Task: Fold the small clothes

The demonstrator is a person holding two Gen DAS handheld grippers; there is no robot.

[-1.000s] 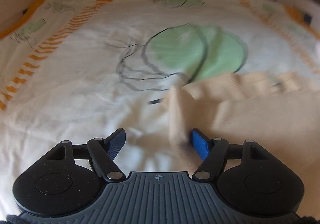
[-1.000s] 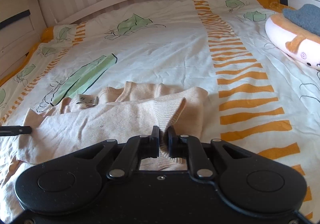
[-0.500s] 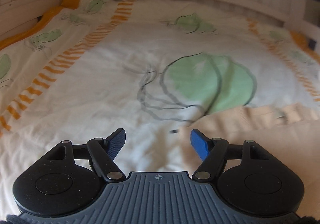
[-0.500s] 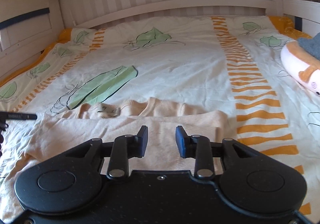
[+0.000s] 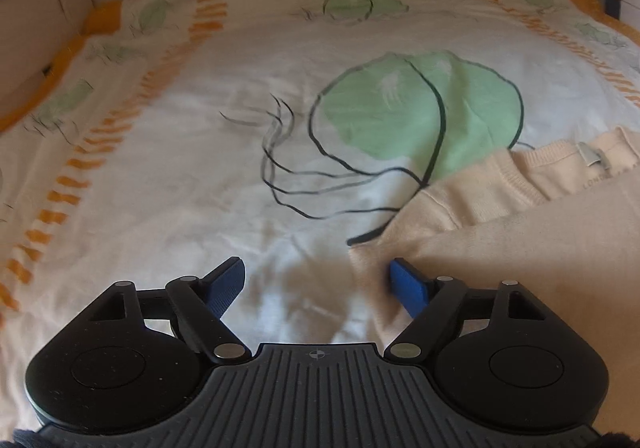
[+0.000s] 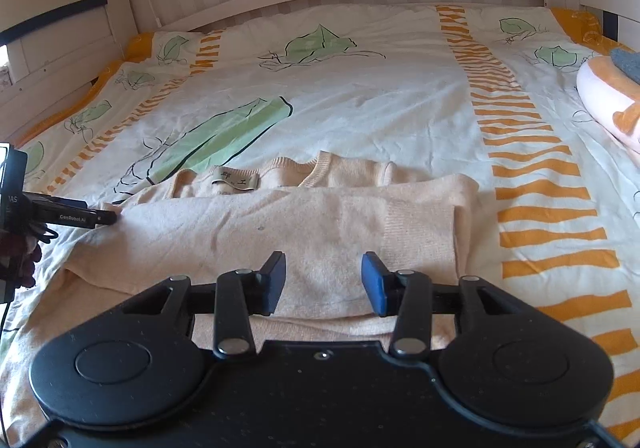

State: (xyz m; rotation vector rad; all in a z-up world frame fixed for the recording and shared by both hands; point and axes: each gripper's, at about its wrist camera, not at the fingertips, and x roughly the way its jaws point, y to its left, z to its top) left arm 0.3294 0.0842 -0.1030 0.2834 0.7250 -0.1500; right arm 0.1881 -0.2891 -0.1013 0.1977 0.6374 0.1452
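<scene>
- A cream knit sweater (image 6: 280,232) was found spread flat on the bed's duvet (image 6: 360,107), toward its near edge, lower half folded up over the chest; ribbed collar and neck label (image 6: 236,180) left exposed.
- A round orange-and-white plush cushion (image 6: 608,103) was noted at the bed's right edge, well apart from the sweater.
- The duvet was seen as crinkled white cotton, printed with green leaves and orange dashes.
- The right gripper (image 6: 323,282) was recorded just opened, jaws apart over the fold, nothing gripped.
- The left gripper (image 5: 316,282) was recorded widening, jaws apart, one blue fingertip (image 5: 408,282) at the sweater's left edge.
</scene>
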